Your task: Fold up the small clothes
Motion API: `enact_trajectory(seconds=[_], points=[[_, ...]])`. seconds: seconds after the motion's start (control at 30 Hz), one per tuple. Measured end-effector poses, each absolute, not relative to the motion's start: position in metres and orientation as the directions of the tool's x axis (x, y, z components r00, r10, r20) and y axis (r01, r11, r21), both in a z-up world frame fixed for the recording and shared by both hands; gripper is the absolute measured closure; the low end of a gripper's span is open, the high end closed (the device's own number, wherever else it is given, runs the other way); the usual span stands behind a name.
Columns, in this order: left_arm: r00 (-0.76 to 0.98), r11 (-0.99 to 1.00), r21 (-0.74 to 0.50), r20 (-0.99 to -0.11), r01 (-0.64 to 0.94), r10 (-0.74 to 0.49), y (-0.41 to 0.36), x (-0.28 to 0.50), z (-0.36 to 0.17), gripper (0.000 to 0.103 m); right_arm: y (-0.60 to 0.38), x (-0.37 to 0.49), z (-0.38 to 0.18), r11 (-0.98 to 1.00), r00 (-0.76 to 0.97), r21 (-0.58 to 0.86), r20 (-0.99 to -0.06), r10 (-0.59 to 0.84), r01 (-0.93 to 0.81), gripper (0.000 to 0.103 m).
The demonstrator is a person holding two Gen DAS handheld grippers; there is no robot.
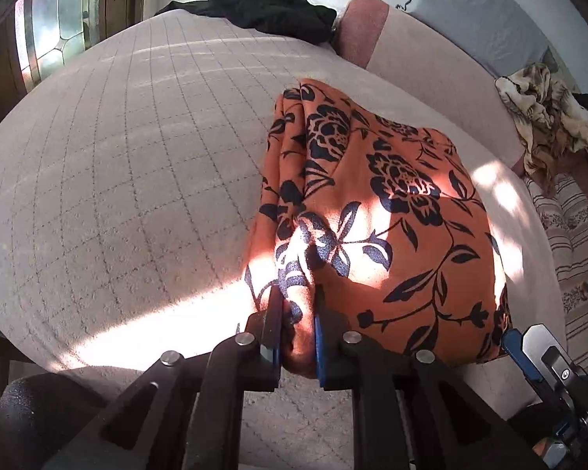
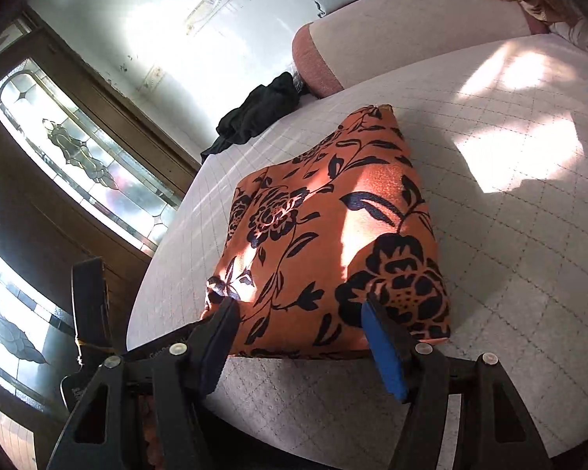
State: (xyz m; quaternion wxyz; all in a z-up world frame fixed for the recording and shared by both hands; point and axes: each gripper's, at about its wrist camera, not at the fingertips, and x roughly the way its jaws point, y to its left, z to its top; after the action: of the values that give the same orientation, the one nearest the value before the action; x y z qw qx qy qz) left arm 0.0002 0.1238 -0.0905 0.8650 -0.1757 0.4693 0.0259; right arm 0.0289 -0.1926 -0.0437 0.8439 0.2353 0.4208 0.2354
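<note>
While L tool (image 1: 298, 313) pinches cloth (image 1: 392, 215), R tool (image 2: 300, 327) gapes.

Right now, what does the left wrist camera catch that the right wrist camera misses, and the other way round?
Only the left wrist view shows the left gripper pinching a bunched corner of the orange floral garment, and striped fabric at far right. Only the right wrist view shows the right gripper open, fingers spread at the garment's near edge. Both show the garment folded on the quilted surface, a black garment at the far end, a crumpled cream cloth and the leaded glass door.
</note>
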Motion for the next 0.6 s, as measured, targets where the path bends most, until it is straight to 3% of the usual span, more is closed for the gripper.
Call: enact_trajectory(seconds=[0.13,0.3,0.57,0.6], points=[[0.55,0.947,-0.223,-0.833,-0.23,-0.063,0.121,-0.003,-0.107,0.085,-0.207,0.035,-0.053,0.769,0.545,0.619,-0.593,0.593,-0.163,0.034],[0.576,0.951,-0.177,-0.818,-0.254,0.002,0.122,-0.011,-0.076,0.079,-0.225,0.044,-0.051,0.731,0.551,0.668,-0.56,0.618,-0.14,0.034],[0.675,0.971,-0.136,-0.737,-0.199,0.035,0.108,-0.001,-0.024,0.042,-0.261,0.058,-0.052,0.697,0.561,0.716,-0.565,0.605,-0.031,0.032],[0.681,0.974,-0.124,-0.731,-0.187,0.038,0.104,0.007,-0.023,0.042,-0.265,0.063,-0.053,0.704,0.555,0.71,-0.577,0.599,-0.023,0.032]])
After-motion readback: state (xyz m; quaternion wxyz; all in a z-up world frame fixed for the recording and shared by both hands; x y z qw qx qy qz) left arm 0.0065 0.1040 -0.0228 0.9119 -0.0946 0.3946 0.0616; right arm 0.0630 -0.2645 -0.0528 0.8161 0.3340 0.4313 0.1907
